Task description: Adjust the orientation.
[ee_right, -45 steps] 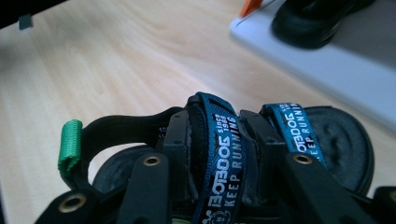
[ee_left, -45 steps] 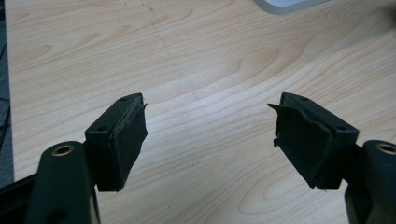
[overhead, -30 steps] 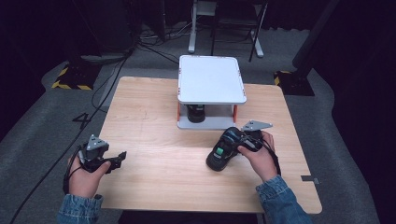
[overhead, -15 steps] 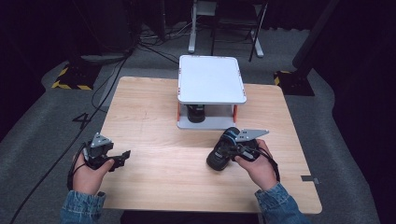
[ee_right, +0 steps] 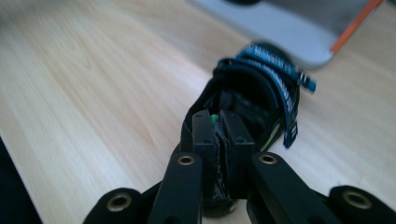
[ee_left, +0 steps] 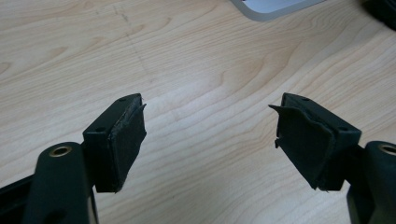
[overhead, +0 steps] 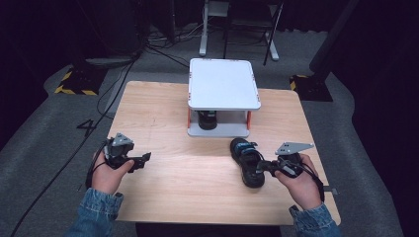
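high view: black shoe (overhead: 247,165) with blue straps lying on the wooden table (overhead: 163,108), just in front of the white two-tier stand (overhead: 225,84). right gripper (overhead: 264,168) clamped on the shoe's heel collar, jaws just closed, shoe edge pinched between them. left gripper (overhead: 141,160) well apart at the table's left, low over bare wood.

right gripper view: jaws nearly together on the black collar of the shoe (ee_right: 252,100), a sliver of green lining between the pads; blue straps and loose tag ends plain here, mere smudges from above. stand base (ee_right: 280,28) blurred, cut off at top.

left gripper view: pads (ee_left: 126,137) wide apart, nothing between, wood grain beneath; stand corner (ee_left: 275,7) clipped at the top edge.

dark object under the stand's top shelf (overhead: 207,118), too shadowed to identify. shoe toe hard to make out.
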Demonstrator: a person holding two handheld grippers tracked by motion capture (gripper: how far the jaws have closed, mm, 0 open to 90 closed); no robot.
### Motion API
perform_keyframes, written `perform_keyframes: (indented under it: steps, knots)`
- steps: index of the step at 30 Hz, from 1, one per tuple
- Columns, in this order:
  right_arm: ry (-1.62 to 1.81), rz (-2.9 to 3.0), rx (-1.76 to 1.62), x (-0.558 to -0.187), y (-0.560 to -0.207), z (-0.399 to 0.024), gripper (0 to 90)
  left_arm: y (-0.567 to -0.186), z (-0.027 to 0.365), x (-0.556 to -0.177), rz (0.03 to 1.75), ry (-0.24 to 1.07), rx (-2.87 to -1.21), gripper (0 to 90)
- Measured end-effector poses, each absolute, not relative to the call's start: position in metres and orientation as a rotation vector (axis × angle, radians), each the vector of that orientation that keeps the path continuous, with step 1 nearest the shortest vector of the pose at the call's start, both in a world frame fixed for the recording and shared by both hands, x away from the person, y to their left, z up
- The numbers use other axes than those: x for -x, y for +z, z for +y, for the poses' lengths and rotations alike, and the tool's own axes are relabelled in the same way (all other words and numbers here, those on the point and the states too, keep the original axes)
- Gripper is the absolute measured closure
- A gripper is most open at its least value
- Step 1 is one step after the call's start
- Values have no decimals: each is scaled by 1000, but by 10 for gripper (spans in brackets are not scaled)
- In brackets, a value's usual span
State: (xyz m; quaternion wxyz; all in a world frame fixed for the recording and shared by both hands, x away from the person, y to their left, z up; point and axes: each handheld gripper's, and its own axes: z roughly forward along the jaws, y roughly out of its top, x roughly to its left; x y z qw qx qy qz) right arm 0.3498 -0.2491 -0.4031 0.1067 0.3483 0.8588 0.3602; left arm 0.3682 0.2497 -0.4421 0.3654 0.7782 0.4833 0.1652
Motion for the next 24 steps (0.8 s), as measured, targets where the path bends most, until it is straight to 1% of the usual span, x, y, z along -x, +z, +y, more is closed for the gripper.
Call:
perform_keyframes:
  steps: [1,3,5,6,9,10,12,13,14,15,17,18,19,20,22,24]
  knots:
    - [1057,2544,-1037,-349,-405,-249,843,-442,247,-371,1236,420,-2003,243]
    - [1069,2558,-1062,-346,-409,-250,762,-442,243,-374,1223,415,-2006,242]
    - [1078,2502,-1071,-344,-409,-250,547,-442,239,-376,1214,409,-2011,239]
    - [1090,2468,-1057,-343,-410,-250,463,-442,238,-378,1209,406,-2017,238]
    - [1094,2455,-1134,-344,-419,-248,274,-442,236,-381,1201,401,-2021,237]
    - [1080,2464,-1174,-345,-425,-246,253,-443,235,-382,1200,398,-2020,236]
    - [1076,2450,-1246,-347,-437,-243,255,-443,234,-383,1195,392,-2020,236]
    - [1075,2447,-1259,-349,-442,-242,272,-443,233,-384,1199,393,-2015,236]
    - [1069,2444,-1279,-351,-446,-243,314,-443,233,-384,1196,392,-2017,236]
    - [1074,2445,-1286,-352,-448,-243,322,-443,233,-385,1197,389,-2019,236]
    - [1084,2453,-1286,-353,-451,-246,439,-443,233,-385,1204,385,-2019,236]
    - [1073,2458,-1272,-353,-449,-248,526,-444,233,-386,1204,393,-2017,236]
    - [1056,2461,-1274,-354,-448,-253,656,-444,233,-386,1201,385,-2019,236]
    - [1056,2461,-1274,-354,-448,-253,656,-444,232,-387,1203,388,-2019,236]
    - [1069,2457,-1277,-354,-450,-255,727,-444,229,-388,1193,394,-2019,236]
    - [1078,2456,-1277,-354,-451,-255,760,-443,227,-389,1185,395,-2026,236]
